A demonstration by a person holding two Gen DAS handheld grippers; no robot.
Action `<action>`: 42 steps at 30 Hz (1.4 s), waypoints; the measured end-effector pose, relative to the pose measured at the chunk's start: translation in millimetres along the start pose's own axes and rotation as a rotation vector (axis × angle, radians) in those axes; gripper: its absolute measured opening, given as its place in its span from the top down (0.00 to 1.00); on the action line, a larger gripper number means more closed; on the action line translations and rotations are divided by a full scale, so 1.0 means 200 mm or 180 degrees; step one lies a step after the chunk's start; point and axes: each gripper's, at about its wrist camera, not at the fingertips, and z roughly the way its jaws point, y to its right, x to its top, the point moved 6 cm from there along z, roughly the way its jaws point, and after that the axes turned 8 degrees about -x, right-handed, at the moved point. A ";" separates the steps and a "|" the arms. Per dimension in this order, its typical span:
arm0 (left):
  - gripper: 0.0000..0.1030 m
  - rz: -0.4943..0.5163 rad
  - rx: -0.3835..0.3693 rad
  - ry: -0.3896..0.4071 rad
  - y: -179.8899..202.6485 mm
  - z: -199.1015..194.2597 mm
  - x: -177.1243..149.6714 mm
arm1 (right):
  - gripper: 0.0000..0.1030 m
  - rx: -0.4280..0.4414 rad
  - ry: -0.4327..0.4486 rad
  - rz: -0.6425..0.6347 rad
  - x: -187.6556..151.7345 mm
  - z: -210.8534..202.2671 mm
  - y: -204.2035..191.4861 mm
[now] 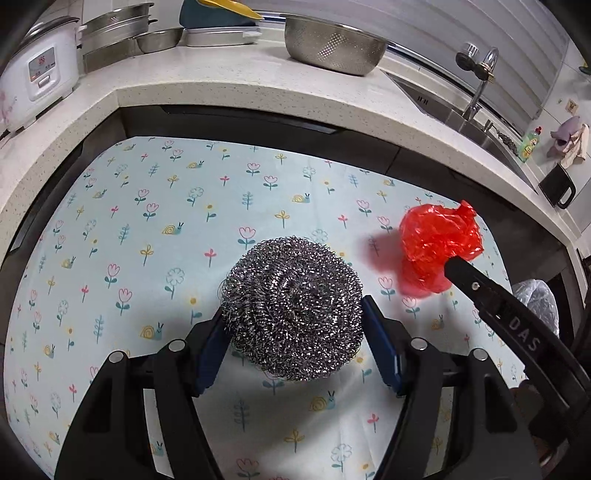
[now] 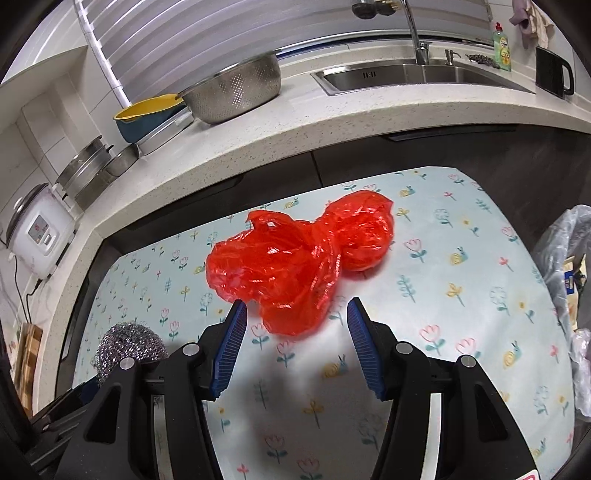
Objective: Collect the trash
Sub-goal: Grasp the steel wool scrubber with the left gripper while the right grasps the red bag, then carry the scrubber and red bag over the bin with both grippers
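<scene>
A round steel wool scourer (image 1: 291, 306) sits between the blue pads of my left gripper (image 1: 295, 312), which is shut on it just above the floral cloth (image 1: 147, 221). In the right wrist view the scourer (image 2: 129, 343) shows at the lower left. A crumpled red plastic bag (image 2: 295, 258) lies on the cloth (image 2: 461, 295). My right gripper (image 2: 297, 310) is open, with the bag's near end between its fingertips and the right pad clear of it. From the left wrist view, the red bag (image 1: 439, 240) lies at the tip of one right finger (image 1: 480, 288).
A clear plastic bag (image 2: 565, 251) with items stands at the cloth's right edge. A speckled counter (image 2: 295, 122) wraps the back, carrying a steel colander (image 2: 236, 92), a sink (image 2: 424, 75), a rice cooker (image 1: 40, 74) and stacked pans (image 1: 118, 33).
</scene>
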 end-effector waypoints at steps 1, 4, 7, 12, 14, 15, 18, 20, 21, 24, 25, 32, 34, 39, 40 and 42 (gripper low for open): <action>0.37 -0.0003 0.0000 0.0003 -0.01 0.01 0.01 | 0.47 0.0005 -0.0012 0.0006 0.00 0.02 -0.01; 0.37 -0.0010 0.0004 0.0006 -0.02 0.02 0.02 | 0.47 0.0021 -0.0054 0.0046 0.01 0.07 -0.01; 0.37 0.0002 0.0002 0.0010 -0.02 0.03 0.03 | 0.51 0.0038 -0.0076 0.0077 0.01 0.10 -0.01; 0.37 0.0034 -0.0022 0.0002 0.01 0.02 0.02 | 0.79 0.0021 -0.0058 0.0085 0.00 0.09 0.01; 0.37 0.0046 -0.0042 0.0008 0.03 0.01 0.02 | 0.83 0.0019 -0.0024 0.0081 0.00 0.06 0.02; 0.37 0.0050 -0.0055 0.0013 0.04 0.00 0.02 | 0.84 0.0022 0.0001 0.0085 0.01 0.03 0.03; 0.37 0.0079 -0.0095 0.0031 0.08 -0.03 0.02 | 0.85 0.0001 0.0071 0.0064 0.01 -0.04 0.05; 0.37 0.0120 -0.0131 0.0049 0.13 -0.06 0.02 | 0.85 0.0003 0.0121 0.0064 0.02 -0.09 0.07; 0.37 0.0139 -0.0143 0.0057 0.15 -0.07 0.02 | 0.85 0.0000 0.0144 0.0066 0.02 -0.12 0.08; 0.37 0.0195 -0.0199 0.0084 0.23 -0.11 0.01 | 0.85 -0.0010 0.0218 0.0090 0.03 -0.22 0.13; 0.37 0.0226 -0.0221 0.0096 0.27 -0.13 0.01 | 0.85 -0.0016 0.0241 0.0096 0.03 -0.25 0.14; 0.37 0.0429 -0.0348 0.0144 0.50 -0.23 -0.04 | 0.85 -0.0102 0.0444 0.0176 0.05 -0.50 0.32; 0.37 0.0498 -0.0386 0.0156 0.58 -0.26 -0.06 | 0.85 -0.0130 0.0495 0.0212 0.06 -0.57 0.38; 0.37 0.0678 -0.0494 0.0164 0.78 -0.32 -0.13 | 0.85 -0.0246 0.0614 0.0314 0.05 -0.72 0.58; 0.37 0.0722 -0.0523 0.0165 0.84 -0.33 -0.15 | 0.85 -0.0267 0.0636 0.0338 0.04 -0.75 0.62; 0.37 0.0791 -0.0574 0.0158 0.92 -0.35 -0.17 | 0.85 -0.0311 0.0673 0.0376 0.04 -0.81 0.69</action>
